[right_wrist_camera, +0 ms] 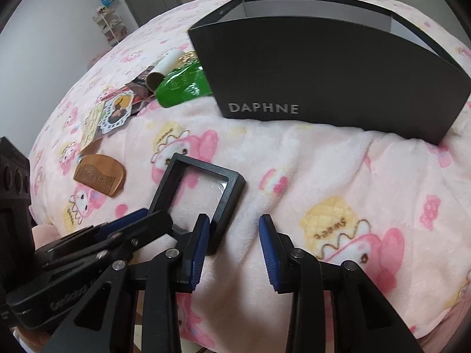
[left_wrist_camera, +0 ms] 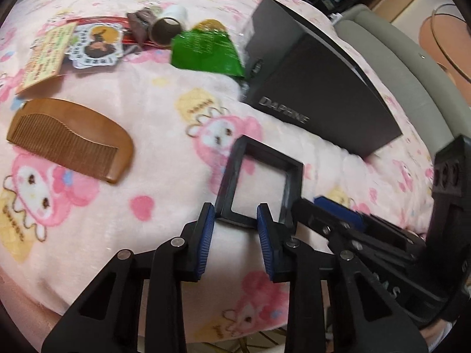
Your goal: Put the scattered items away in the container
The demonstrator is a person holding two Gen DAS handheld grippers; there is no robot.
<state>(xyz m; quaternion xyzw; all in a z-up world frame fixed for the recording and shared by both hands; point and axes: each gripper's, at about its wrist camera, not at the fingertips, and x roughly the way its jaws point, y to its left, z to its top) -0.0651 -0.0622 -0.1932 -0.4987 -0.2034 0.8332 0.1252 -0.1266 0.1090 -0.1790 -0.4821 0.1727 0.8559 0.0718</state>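
Left fingers (left_wrist_camera: 235, 223) ribbed blue, parted around square black frame (left_wrist_camera: 259, 182), right fingers (right_wrist_camera: 234, 235) parted, fleece blanket (left_wrist_camera: 147, 235).

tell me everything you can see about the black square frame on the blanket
The frame is a small square with a thick matte black border, plastic by the look, around a clear glossy window that shows the pink blanket beneath and catches glare. It lies on the blanket, tilted, in front of the black box and apart from it. The left gripper straddles its near edge; the pads look very close to or against it, though contact is unclear. The right gripper stands beside its right corner, one finger close against the border.
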